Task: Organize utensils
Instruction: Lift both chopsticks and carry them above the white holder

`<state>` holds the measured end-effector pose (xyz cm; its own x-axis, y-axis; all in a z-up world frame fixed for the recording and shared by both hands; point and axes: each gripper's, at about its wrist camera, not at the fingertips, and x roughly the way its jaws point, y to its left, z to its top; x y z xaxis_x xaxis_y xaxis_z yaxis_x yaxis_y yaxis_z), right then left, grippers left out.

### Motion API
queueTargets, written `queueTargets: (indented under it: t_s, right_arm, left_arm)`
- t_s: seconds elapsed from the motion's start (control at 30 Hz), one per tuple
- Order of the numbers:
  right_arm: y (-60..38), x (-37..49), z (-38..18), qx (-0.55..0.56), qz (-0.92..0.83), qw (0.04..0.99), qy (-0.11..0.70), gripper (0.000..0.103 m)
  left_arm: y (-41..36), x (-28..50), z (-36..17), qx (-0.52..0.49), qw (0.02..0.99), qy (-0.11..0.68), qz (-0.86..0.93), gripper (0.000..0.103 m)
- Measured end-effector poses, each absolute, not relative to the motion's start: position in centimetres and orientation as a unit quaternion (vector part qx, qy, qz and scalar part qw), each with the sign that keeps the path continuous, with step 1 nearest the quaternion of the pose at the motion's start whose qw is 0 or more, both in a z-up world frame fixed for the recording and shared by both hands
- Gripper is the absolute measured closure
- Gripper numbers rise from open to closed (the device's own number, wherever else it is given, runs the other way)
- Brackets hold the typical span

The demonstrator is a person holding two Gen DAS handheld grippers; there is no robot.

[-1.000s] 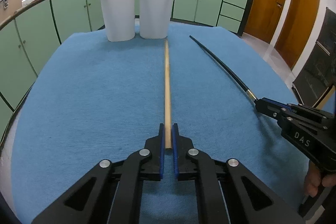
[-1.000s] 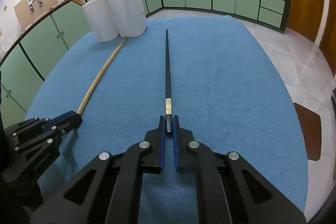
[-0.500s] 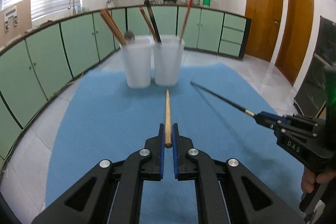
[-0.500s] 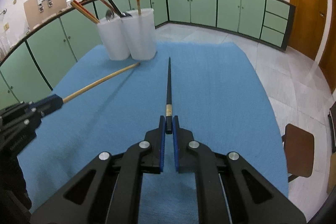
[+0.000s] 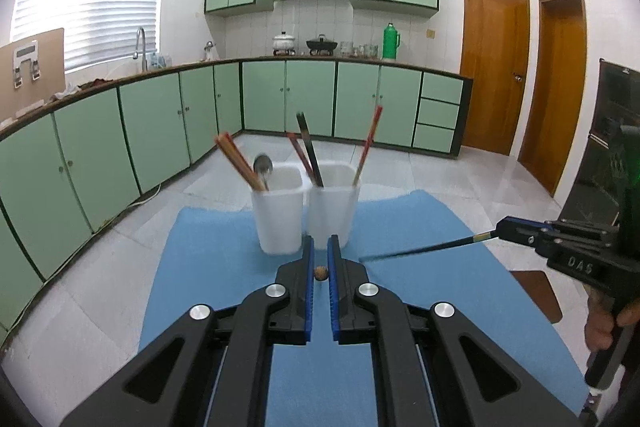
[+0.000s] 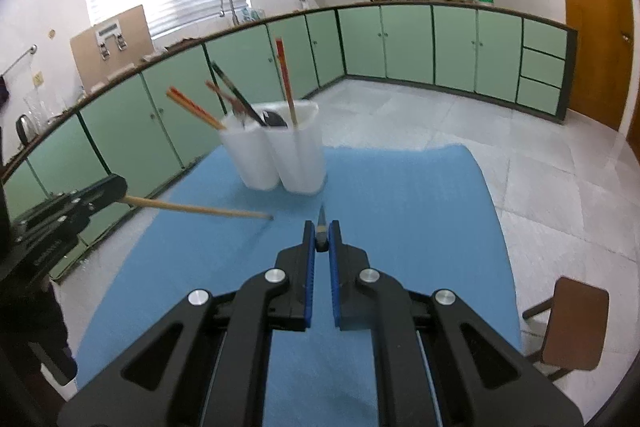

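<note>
My left gripper point(image 5: 319, 259) is shut on a light wooden chopstick point(image 5: 320, 273), seen end-on here and from the side in the right wrist view point(image 6: 200, 209). My right gripper point(image 6: 321, 235) is shut on a black chopstick point(image 6: 321, 225), which also shows in the left wrist view point(image 5: 420, 250). Both chopsticks are lifted off the blue cloth and point toward two white cups point(image 5: 304, 205), which also show in the right wrist view point(image 6: 280, 155), holding chopsticks and a spoon.
The blue cloth point(image 5: 224, 251) covers the table. A brown chair point(image 6: 576, 323) stands at the right of the table. Green kitchen cabinets point(image 5: 160, 123) run behind.
Both grippers have lifted their chopsticks off the cloth and risen. The chopsticks now point level toward the cups instead of lying on the table.
</note>
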<state>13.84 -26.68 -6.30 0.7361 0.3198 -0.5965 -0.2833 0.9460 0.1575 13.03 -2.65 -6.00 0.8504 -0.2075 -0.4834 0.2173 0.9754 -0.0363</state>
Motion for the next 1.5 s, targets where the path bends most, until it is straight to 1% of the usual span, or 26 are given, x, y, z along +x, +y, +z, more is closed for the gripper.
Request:
queueTargets:
  t_s: [0.2,0.5,0.8,1.03,1.27,1.37,1.5]
  right_arm:
    - [-26.6,15.7,-3.0,0.027,0.184,0.930,0.318,0.097]
    - [-25.3,18.6,-0.3,-0.006,0.202,0.925,0.323,0.097]
    - [-25.6,20.6,3.2,-0.017,0.206,0.931,0.301,0.097]
    - [-25.6,22.7,7.3,-0.032,0.200,0.942,0.267,0.097]
    - [-25.1,25.2,11.2,-0.039,0.199,0.953,0.224,0.097]
    - [-24.6,26.6,11.7,-0.037,0.203,0.954,0.217,0.097]
    - [-23.9,28.6,11.2,-0.031,0.211,0.953,0.216,0.097]
  left_arm:
    - [-2.2,14.2,-4.5,0.008,0.964,0.239,-0.113,0.097]
    - [-2.0,15.5,-3.2,0.006,0.966,0.229,-0.122,0.097]
    - [-1.7,16.2,-0.8,0.014,0.971,0.202,-0.124,0.097]
    - [-1.2,17.1,3.2,0.016,0.980,0.156,-0.120,0.097]
    - [-1.3,20.1,8.2,0.012,0.988,0.103,-0.117,0.097]
    - [-1.4,21.9,9.0,0.012,0.990,0.090,-0.111,0.097]
    - [-1.7,24.3,8.1,0.010,0.990,0.095,-0.107,0.097]
